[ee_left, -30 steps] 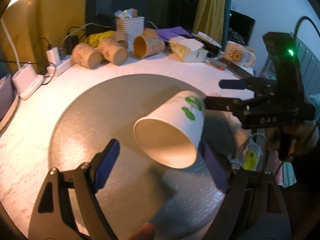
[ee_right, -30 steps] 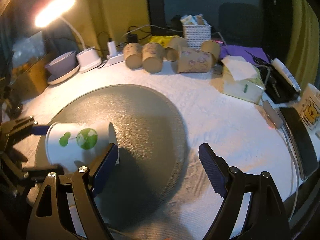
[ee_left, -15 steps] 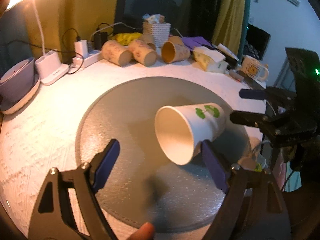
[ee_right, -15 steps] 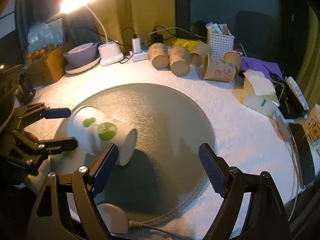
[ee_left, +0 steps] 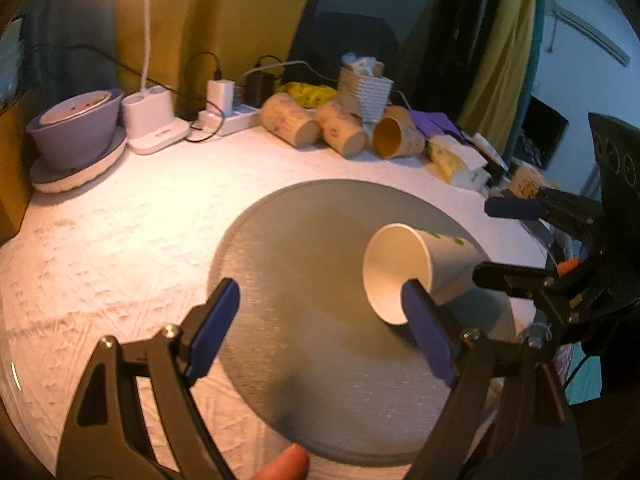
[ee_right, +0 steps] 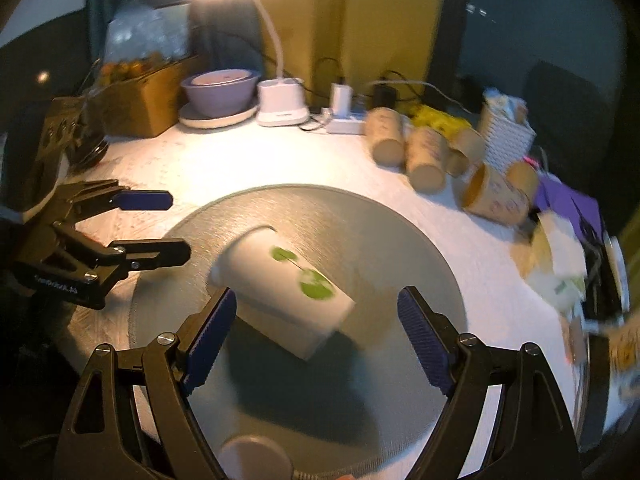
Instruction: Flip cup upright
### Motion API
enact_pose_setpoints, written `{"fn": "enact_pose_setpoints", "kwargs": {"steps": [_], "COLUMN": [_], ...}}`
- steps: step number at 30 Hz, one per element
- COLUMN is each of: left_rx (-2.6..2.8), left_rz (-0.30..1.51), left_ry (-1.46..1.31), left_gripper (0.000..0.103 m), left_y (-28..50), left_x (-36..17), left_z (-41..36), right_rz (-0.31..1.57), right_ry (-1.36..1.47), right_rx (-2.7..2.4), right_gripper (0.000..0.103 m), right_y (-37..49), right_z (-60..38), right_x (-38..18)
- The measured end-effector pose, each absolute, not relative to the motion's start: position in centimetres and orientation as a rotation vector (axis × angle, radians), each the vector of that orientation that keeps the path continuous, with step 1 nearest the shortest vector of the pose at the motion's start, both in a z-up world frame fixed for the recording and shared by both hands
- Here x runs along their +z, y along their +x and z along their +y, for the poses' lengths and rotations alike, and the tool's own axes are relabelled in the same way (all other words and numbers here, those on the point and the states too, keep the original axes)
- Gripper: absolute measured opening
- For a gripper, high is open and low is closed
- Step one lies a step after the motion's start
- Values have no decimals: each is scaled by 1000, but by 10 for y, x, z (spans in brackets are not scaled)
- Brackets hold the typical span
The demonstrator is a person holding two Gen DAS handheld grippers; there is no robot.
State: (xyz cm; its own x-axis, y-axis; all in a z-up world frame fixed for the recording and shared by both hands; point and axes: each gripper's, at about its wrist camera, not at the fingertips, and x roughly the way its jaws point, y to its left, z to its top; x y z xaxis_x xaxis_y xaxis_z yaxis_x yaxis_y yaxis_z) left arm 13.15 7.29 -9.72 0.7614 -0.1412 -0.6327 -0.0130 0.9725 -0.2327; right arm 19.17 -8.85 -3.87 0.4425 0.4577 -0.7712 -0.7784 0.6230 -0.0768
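My right gripper [ee_right: 312, 330] has its jaws wide apart with nothing between the pads, and my left gripper [ee_left: 320, 324] is spread the same way, empty too. The white cup [ee_right: 282, 290] with the green print lies on its side on the round grey mat [ee_right: 400, 248], just ahead of my right jaws and closer to the left pad, its closed base toward me on that side; from my left wrist I look straight into its open mouth [ee_left: 396, 274], partly behind my right-hand pad. To do this well, I judge I should bring the right jaws around the wall near the mid-body, squeeze gently so the thin paper does not buckle, then rotate the mouth upward and set the base flat on the mat. The left jaws could steady the rim if it rolls. Against the pictures from half a second ago, the cup now sits more centred before my right jaws and further from my left gripper, and my left view has swung left, showing more of the bowl [ee_left: 76, 128] and lamp base [ee_left: 154, 120].
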Motion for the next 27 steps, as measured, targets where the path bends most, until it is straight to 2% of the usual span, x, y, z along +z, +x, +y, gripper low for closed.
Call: {"fn": "enact_pose_setpoints", "kwargs": {"steps": [16, 27], "left_rx": [-20, -20], "left_rz": [690, 696], "left_ry": [-316, -357], "left_gripper": [84, 84], "left_y": [135, 136], "left_x": [-105, -110], "left_z": [118, 132], "right_rz": [881, 901], "right_ry": [-817, -1085], "right_rx": [939, 949], "right_gripper": [85, 85], "right_y": [197, 196], "right_z": [-11, 8], "right_x": [-69, -99]}}
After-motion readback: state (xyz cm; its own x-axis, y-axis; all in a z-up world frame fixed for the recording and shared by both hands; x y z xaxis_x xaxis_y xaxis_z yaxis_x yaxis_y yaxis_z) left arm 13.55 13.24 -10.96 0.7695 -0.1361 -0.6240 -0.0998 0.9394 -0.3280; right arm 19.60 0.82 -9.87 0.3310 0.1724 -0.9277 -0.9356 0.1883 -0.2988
